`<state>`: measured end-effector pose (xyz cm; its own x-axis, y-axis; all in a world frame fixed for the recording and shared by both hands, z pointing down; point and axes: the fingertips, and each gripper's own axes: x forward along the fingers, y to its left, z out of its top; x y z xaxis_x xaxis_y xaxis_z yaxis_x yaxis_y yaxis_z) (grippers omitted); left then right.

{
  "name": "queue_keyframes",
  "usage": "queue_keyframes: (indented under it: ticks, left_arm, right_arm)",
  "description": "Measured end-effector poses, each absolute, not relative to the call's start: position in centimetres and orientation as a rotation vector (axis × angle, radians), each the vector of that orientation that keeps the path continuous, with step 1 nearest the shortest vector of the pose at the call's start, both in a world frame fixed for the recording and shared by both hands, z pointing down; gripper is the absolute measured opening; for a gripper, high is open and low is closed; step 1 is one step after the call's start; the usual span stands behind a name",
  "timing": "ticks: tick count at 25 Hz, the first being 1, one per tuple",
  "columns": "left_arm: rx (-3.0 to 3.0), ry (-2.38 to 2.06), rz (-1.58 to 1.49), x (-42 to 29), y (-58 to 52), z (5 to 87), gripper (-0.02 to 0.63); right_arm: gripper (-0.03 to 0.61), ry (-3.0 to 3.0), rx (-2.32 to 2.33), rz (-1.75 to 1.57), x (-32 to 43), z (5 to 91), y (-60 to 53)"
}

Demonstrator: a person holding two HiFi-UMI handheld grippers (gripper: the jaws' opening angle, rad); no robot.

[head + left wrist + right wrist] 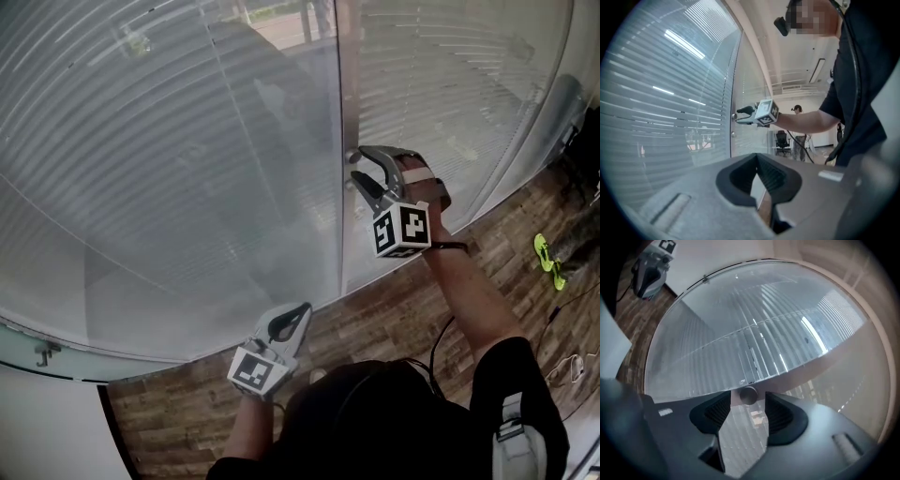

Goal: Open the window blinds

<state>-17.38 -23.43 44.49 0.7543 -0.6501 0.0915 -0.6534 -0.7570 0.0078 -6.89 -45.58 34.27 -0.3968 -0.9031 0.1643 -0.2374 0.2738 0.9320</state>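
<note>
Blinds: white horizontal slats behind the glass wall, covering the panes on both sides of the upright; daylight and faint outdoor shapes show between the slats.
Glass wall: tall clear panes from floor level upward, carrying dim reflections of the person.
Upright strip: pale frame post between two panes, carrying the knob.
Knob: small round metal knob on that strip, standing between the right gripper's jaw tips with a gap on each side.
Right gripper: held up against the strip, roughly level; jaws spread wide around the knob, pads not pressing on it.
Left gripper: lower and nearer the person, in front of the left pane, pointing along the glass; jaw tips together with nothing between them.
Floor: dark wood-look planks running up to the foot of the glass.
On the floor: a yellow-green object at the right, near the glass; thin cables beside the person.
Lower left: a plain white panel with a small metal bracket at the bottom edge of the glass.
Room behind: white ceiling with a strip light, an office chair and a standing person in the distance.
</note>
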Motion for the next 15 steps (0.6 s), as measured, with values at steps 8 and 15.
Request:
queue_keyframes:
  ticks: [8, 15]
  left_arm:
    - [2.897, -1.108, 0.123, -17.8, -23.3, 44.6, 0.003]
    - [2.886, -1.135, 0.120, -18.3, -23.1, 44.6, 0.005]
  right_arm:
    - [0.238, -1.646, 0.931, -1.276, -7.5, 34.4, -46.5]
    - [0.197, -1.625, 0.935, -1.270, -7.7, 34.7, -47.0]
